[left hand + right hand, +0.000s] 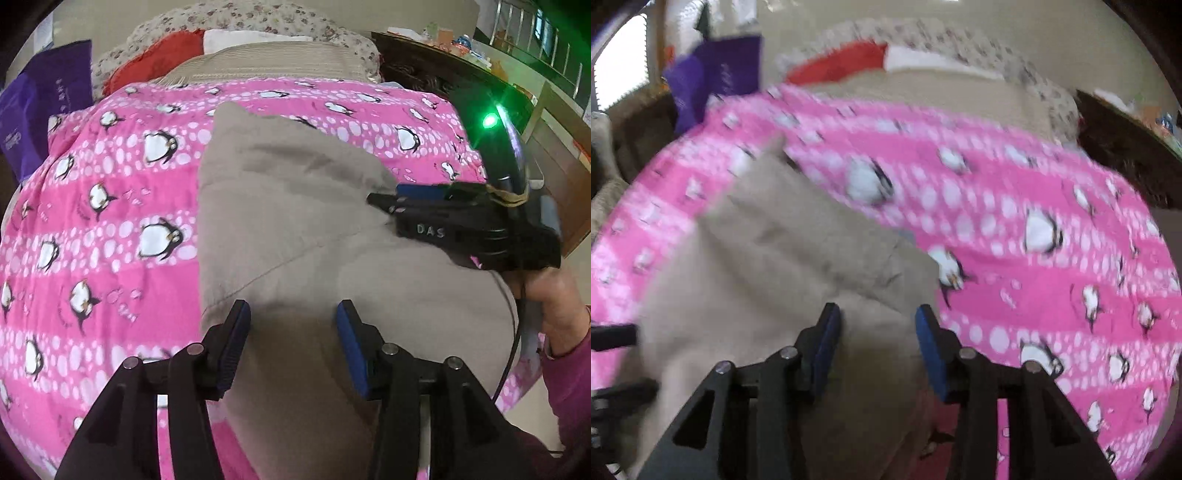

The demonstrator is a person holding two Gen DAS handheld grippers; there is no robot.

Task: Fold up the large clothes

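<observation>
At the bottom of the left wrist view the left gripper (293, 314) hangs with its jaws spread over the beige garment (295, 221), nothing pinched between the pads. The right gripper (877, 317) is likewise spread above the same cloth at lower centre of its own blurred view. The garment lies partly folded on the pink penguin bedcover (110, 184), so a fold looks just laid (my reading); next calls for gripping an edge anew. Beyond, at upper left, a purple bag (48, 99), a red pillow (155, 59); nothing blocks.
</observation>
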